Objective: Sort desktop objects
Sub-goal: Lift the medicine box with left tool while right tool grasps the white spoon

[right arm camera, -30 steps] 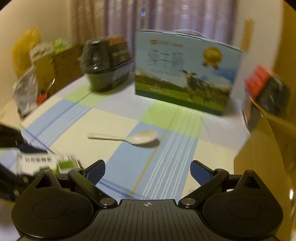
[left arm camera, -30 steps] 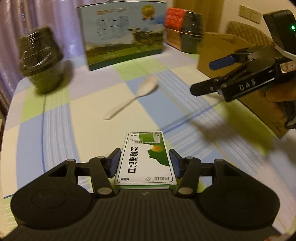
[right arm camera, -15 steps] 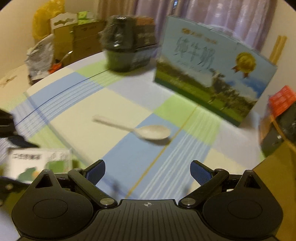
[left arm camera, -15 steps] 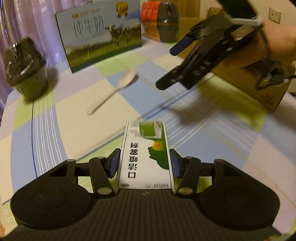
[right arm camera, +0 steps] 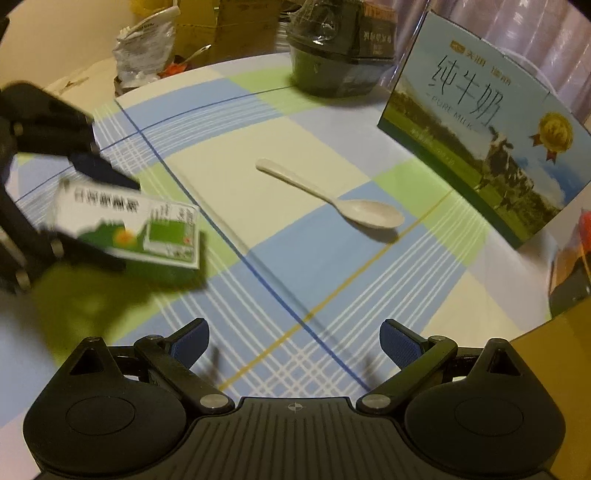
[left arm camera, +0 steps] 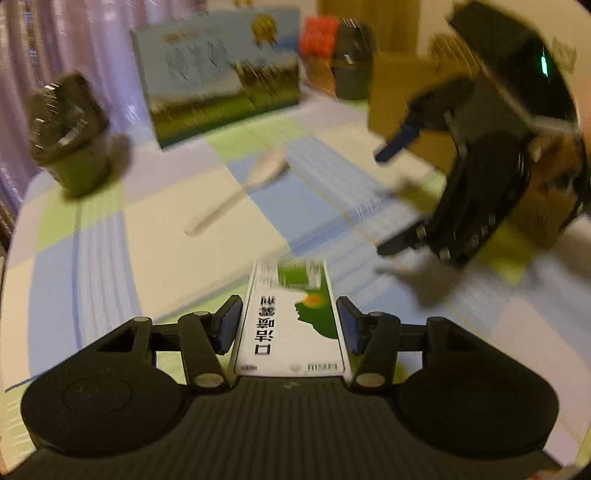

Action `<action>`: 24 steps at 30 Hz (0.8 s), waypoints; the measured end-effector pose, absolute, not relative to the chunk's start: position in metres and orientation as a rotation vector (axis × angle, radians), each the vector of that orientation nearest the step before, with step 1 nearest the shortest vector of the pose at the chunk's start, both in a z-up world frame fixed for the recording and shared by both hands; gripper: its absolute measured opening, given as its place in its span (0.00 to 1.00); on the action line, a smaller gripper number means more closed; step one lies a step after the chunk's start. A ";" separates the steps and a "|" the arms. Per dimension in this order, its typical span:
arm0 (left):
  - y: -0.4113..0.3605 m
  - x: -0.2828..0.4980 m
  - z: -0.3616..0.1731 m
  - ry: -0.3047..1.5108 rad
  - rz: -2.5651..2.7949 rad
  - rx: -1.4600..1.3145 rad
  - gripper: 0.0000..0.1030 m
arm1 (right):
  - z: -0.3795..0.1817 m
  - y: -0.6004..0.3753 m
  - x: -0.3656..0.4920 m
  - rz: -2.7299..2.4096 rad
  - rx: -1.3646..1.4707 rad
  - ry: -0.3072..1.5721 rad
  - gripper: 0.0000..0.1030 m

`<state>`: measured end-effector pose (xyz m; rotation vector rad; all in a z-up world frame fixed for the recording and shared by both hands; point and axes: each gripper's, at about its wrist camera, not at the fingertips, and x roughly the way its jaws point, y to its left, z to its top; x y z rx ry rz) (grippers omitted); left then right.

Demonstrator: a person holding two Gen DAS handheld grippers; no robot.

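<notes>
The left gripper [left arm camera: 290,326] is clamped on the green-and-white carton [left arm camera: 291,325], held above the checked surface [right arm camera: 229,155], while the right gripper [right arm camera: 293,341] hovers with fingers apart and empty (the white spoon [right arm camera: 332,199] lies unsorted mid-cloth), so sorting looks barely begun.

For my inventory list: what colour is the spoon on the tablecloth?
Off-white, a plain cream spoon; the right wrist view shows it best.

I read this as a home: a table under a checked tablecloth [right arm camera: 229,155], purple curtains [left arm camera: 44,44] behind its far edge, a milk carton case [right arm camera: 491,147], and cardboard boxes [right arm camera: 207,33] and bags stacked against the wall.
</notes>
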<state>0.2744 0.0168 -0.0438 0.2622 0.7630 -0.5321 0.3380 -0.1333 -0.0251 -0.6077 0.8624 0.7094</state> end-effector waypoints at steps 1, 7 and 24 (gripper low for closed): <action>0.019 0.276 -0.039 0.744 -0.514 0.252 0.48 | -0.022 -0.134 0.340 0.707 -0.600 0.857 0.94; 0.031 0.293 -0.025 0.643 -0.433 0.185 0.48 | -0.012 -0.136 0.355 0.684 -0.580 0.829 0.94; 0.034 0.336 -0.076 0.796 -0.360 0.187 0.49 | -0.026 -0.112 0.427 0.763 -0.872 0.748 0.94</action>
